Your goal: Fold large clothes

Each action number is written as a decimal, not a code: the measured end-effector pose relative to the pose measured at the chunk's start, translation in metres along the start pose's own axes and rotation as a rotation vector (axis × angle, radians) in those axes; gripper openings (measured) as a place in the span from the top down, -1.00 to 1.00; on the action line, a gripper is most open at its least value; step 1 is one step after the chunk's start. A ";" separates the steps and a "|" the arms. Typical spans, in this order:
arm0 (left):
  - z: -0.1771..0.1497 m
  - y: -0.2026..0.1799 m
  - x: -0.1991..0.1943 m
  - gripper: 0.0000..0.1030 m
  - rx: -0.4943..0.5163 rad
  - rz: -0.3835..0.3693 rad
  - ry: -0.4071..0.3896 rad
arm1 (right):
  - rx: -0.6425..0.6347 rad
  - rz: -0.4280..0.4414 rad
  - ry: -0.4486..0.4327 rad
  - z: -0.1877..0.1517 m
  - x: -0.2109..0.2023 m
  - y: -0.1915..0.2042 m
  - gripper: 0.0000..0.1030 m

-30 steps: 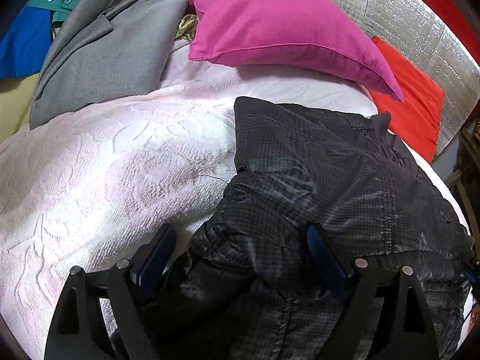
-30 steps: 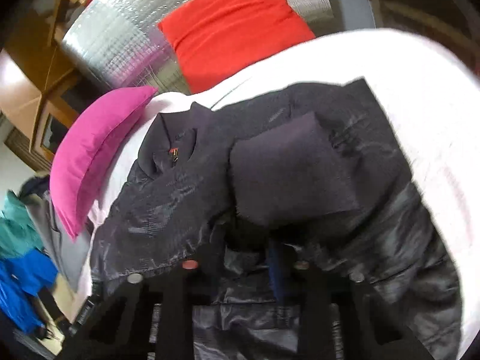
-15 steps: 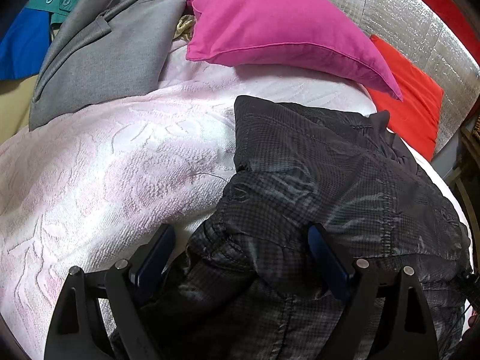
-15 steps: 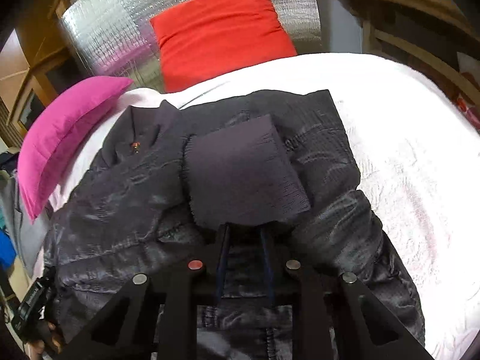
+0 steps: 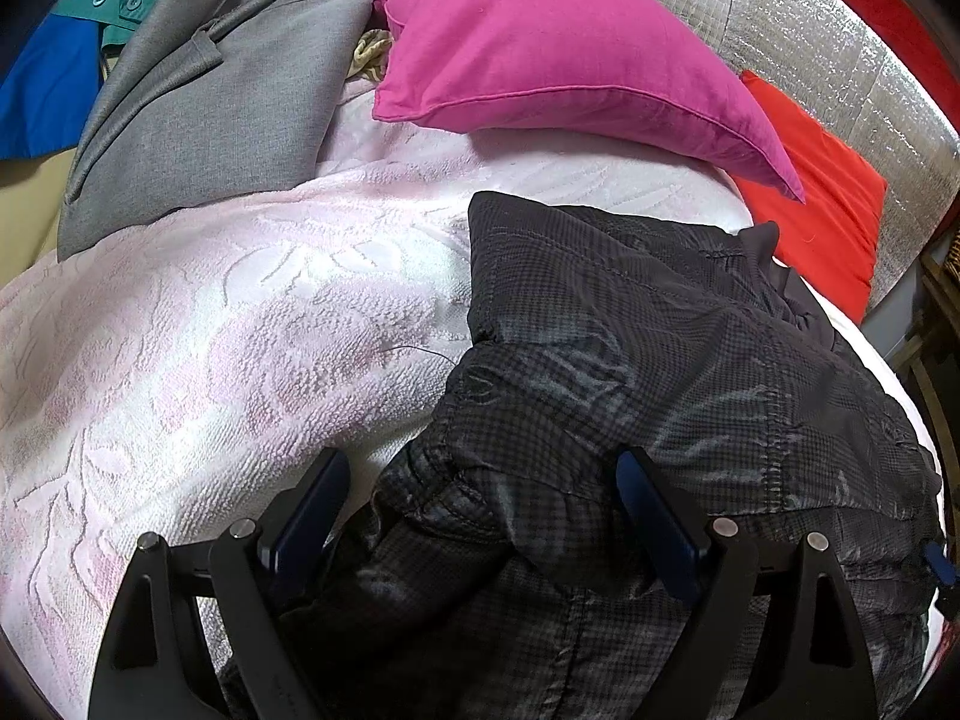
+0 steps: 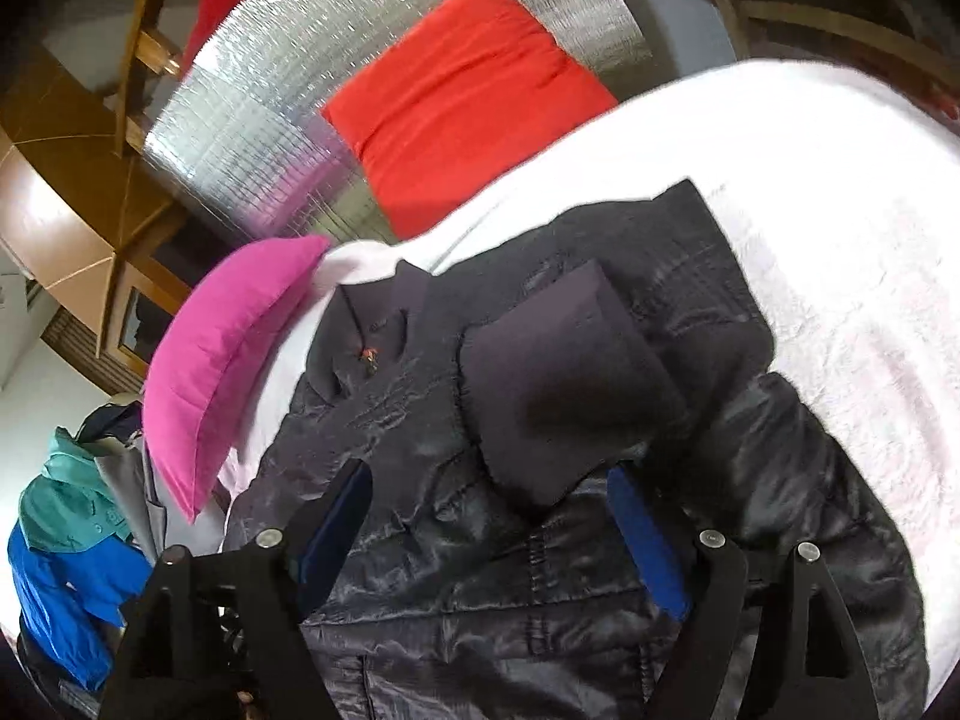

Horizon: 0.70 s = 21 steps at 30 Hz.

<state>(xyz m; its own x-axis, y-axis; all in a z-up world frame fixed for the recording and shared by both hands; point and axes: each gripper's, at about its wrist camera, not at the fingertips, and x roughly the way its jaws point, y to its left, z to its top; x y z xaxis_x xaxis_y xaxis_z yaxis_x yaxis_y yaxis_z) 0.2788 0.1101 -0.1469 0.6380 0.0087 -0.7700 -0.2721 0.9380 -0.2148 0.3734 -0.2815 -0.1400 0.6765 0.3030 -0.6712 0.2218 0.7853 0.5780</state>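
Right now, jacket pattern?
Jacket: fine dark grey-black check, slightly glossy. Clearest in the left wrist view.

A bedroom in a home. A bed [image 5: 252,324] with a pale pink patterned cover fills most of both views. At its far end a pink pillow [image 5: 558,54] and a red pillow [image 6: 462,102] lean against a silver quilted headboard [image 6: 288,108]. Clothes are piled at the far left: a grey jacket [image 5: 222,96] and blue and green shirts [image 6: 66,546]. Wooden furniture [image 6: 66,180] stands beyond.

Pink pillow [image 5: 540,54] (red cushion [image 5: 822,204] beyond)
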 end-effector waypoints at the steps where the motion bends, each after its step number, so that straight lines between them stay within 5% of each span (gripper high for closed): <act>1: 0.000 0.000 0.000 -0.76 -0.001 -0.001 0.000 | 0.001 -0.010 0.019 0.000 0.007 -0.001 -0.61; 2: 0.000 0.000 0.000 -0.76 -0.002 -0.003 0.001 | -0.018 -0.030 0.028 0.000 0.015 0.003 -0.56; 3: 0.000 0.000 0.000 -0.76 -0.002 -0.004 0.001 | -0.048 -0.050 0.035 -0.001 0.018 0.007 -0.21; 4: 0.000 0.001 0.000 -0.76 -0.003 -0.004 0.002 | -0.072 -0.071 0.046 -0.003 0.020 0.010 0.39; 7: 0.001 0.001 0.000 -0.76 -0.002 -0.004 0.001 | -0.149 -0.119 0.045 -0.004 0.019 0.021 0.67; 13: 0.002 0.000 -0.004 -0.76 0.001 -0.003 -0.004 | -0.265 -0.187 -0.032 -0.004 -0.003 0.041 0.82; 18: 0.011 -0.012 -0.064 -0.76 0.033 -0.057 -0.220 | -0.274 -0.241 -0.016 -0.013 0.002 0.027 0.82; 21: 0.006 -0.031 -0.052 -0.79 0.132 -0.045 -0.191 | -0.292 -0.273 0.001 -0.022 0.008 0.019 0.82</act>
<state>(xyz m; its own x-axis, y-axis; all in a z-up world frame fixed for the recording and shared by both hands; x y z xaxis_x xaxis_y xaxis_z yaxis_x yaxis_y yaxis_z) 0.2588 0.0830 -0.0967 0.7755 0.0200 -0.6310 -0.1522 0.9759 -0.1561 0.3674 -0.2525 -0.1451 0.6196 0.0620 -0.7825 0.1846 0.9574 0.2220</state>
